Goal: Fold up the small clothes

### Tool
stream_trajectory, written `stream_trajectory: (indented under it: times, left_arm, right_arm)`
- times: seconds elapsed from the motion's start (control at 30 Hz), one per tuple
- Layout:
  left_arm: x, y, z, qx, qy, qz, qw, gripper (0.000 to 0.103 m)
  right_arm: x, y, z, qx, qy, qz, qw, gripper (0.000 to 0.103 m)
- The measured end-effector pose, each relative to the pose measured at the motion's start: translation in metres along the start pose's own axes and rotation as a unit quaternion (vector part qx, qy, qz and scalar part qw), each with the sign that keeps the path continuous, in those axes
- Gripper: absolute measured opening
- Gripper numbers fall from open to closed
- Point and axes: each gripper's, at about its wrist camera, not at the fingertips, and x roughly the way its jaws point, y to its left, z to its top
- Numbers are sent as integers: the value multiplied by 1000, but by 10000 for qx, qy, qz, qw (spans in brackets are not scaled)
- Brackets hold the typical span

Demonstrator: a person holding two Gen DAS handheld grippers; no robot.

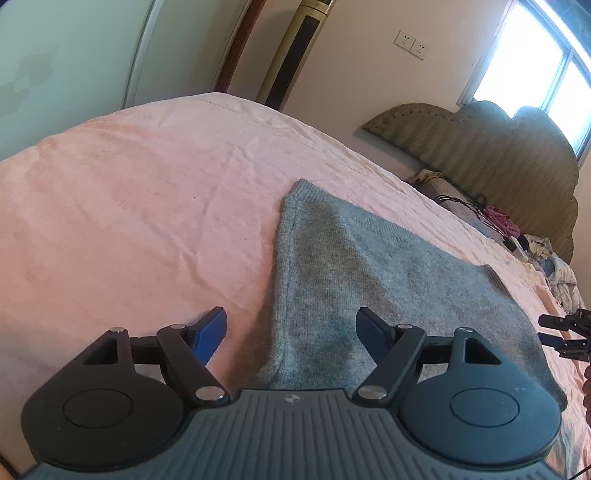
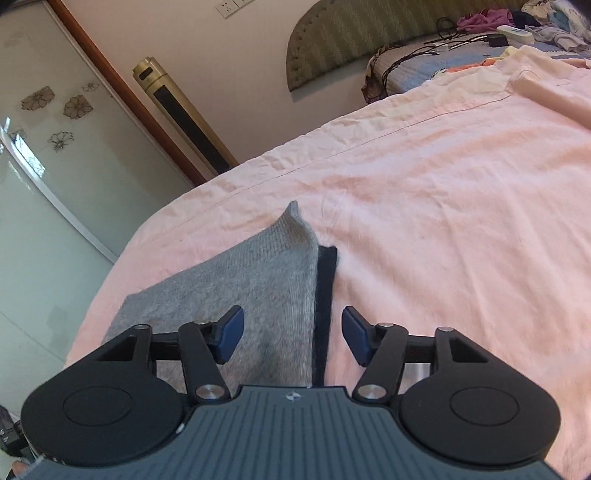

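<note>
A small grey knit garment (image 1: pixel 369 273) lies flat on the pink bedsheet (image 1: pixel 129 206). My left gripper (image 1: pixel 291 328) is open and empty, its jaws astride the garment's near left edge. In the right wrist view the same grey garment (image 2: pixel 258 280) shows a black trim strip (image 2: pixel 325 295) along its right edge. My right gripper (image 2: pixel 291 332) is open and empty, just above that trimmed edge. The right gripper's fingers (image 1: pixel 565 332) also show at the right edge of the left wrist view.
A padded green headboard (image 1: pixel 498 155) stands at the far side, with a pile of clothes, cables and a remote (image 2: pixel 517 29) beside it. A tall gold air conditioner (image 2: pixel 184 114) and a sliding glass door (image 2: pixel 55 184) stand past the bed's edge.
</note>
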Motion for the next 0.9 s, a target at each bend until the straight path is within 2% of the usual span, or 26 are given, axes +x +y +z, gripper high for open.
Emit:
stream_trajectory:
  times: [0.07,0.1,0.13,0.2,0.33,0.4,0.43,0.5,0.6,0.77,0.8,0.87,0.9]
  left_arm:
    - [-1,-2,-1,76,21,-53,10000,77]
    - [-1,-3,-2,139,35,-40,9999,77]
    - [-1,-3,-2,181,59,-18,9998,77]
    - [-2,-2,-3,198,86,-63,9997,77]
    - [-2,0,-6,397,81,-167,9990,79]
    - [-1,-3,-10,526,2,-166,9985,82]
    - [-1,-5,-10,584,2,-120,9982,83]
    - [-2,-7,-9,551,52,-111,9984,83]
    - [-6,-4,-3,290,123,-324,9990,83]
    - [-2,-8,-3,232,190,-277,9992,83]
    - [-2,-8,-3,223,198,-297,9991,83]
    - [-2,-11,-5,278,231,-309,9989,83]
    - [-4,-12,-5,314,255,-313,9987,83]
  right_arm:
    - [19,5,2,-57,295,13,9995,49]
    - [26,6,1,-119,425,12,9990,23]
    - [29,9,-2,-218,503,-74,9985,13]
    - [20,14,-9,-403,348,-119,9985,13]
    - [-19,3,-23,-169,49,110,9998,10]
    - [-18,-10,-35,-21,227,-35,9997,7]
    - [-15,-18,-41,43,349,-135,9993,10]
    - [-20,-28,-48,356,294,-23,9989,18]
    - [-37,-33,-45,752,-49,335,9966,43]
    - [-19,-25,-31,567,295,304,9975,43]
    - [-13,-24,-31,539,376,298,9974,40]
    - [-4,-20,-32,429,541,362,9970,23]
    - [-4,-17,-33,337,549,435,9970,18]
